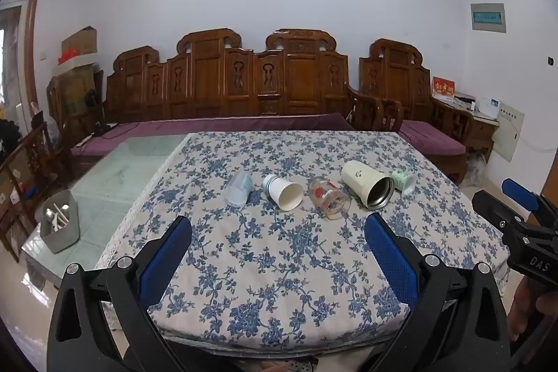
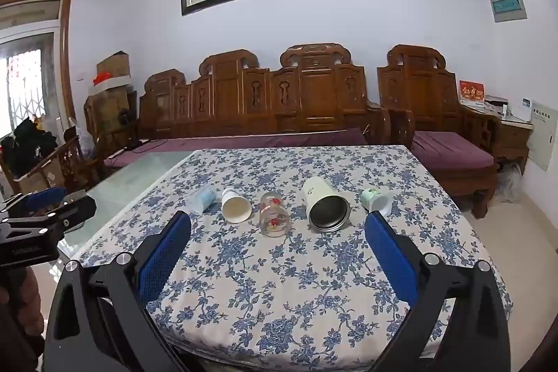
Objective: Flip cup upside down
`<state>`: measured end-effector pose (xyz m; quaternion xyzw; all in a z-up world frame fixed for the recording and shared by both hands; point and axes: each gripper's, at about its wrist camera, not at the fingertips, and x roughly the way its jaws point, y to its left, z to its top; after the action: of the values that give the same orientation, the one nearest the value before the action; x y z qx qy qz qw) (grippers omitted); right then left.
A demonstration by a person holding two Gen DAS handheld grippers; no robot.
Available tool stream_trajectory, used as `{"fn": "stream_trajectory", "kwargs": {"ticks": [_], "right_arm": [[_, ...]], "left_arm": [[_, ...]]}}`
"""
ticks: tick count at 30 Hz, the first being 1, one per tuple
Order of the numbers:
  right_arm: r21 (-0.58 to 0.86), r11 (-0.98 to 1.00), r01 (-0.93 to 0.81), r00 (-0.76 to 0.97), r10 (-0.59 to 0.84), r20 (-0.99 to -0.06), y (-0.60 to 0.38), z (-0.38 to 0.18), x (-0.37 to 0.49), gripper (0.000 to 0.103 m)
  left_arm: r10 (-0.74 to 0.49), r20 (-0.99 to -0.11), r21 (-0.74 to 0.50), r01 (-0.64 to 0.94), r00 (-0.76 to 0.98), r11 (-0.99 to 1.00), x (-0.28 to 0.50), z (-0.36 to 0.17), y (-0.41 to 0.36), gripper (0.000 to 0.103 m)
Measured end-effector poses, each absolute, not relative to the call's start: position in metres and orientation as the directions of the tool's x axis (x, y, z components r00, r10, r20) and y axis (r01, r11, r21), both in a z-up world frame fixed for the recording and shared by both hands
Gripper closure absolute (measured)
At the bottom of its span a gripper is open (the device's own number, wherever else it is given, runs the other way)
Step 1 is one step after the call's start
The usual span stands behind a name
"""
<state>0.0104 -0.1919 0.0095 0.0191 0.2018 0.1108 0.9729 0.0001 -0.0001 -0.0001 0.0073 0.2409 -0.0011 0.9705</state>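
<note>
Both grippers hover level over the near table edge, aimed at 12 o'clock. The left gripper [image 1: 277,234] and right gripper [image 2: 278,232] gape wide, holding nothing. 5 cups lie sideways ahead on the floral tablecloth [image 2: 279,285], the paper cup [image 1: 283,193] among them.

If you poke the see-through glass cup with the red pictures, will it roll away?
Probably. The glass cup lies on its side on the flowered tablecloth, so a sideways nudge would likely roll it, perhaps toward the paper cup or the cream tumbler. The cloth may slow it. Being glass, it looks breakable and possibly slippery.
</note>
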Motion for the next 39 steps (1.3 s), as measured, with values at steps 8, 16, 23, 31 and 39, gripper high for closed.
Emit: {"fn": "stream_trajectory", "kwargs": {"ticks": [8,16,23,31,39], "right_arm": [[0.085,0.972,-0.217,0.893,0.233,-0.385,-0.192,0.009,0.014,0.003],[0.077,0.975,-0.207,0.899,0.220,-0.378,-0.193,0.010,0.010,0.003],[0.078,0.975,-0.206,0.899,0.220,-0.378,-0.192,0.008,0.008,0.003],[0.075,0.977,-0.201,0.903,0.214,-0.372,-0.191,0.006,0.009,0.003],[0.076,0.977,-0.198,0.904,0.212,-0.371,-0.191,0.007,0.008,0.003]], "left_arm": [[-0.004,-0.455,0.002,0.005,0.890,1.000,-0.002,-0.005,0.000,0.007],[-0.006,-0.453,-0.001,0.006,0.891,1.000,-0.002,-0.006,0.000,0.007],[-0.005,-0.452,-0.003,0.005,0.892,1.000,-0.002,-0.002,0.000,0.007],[-0.006,-0.450,-0.004,0.005,0.893,1.000,-0.003,0.000,0.000,0.007],[-0.014,-0.442,-0.005,0.013,0.897,1.000,-0.006,0.012,-0.002,0.007]]}}
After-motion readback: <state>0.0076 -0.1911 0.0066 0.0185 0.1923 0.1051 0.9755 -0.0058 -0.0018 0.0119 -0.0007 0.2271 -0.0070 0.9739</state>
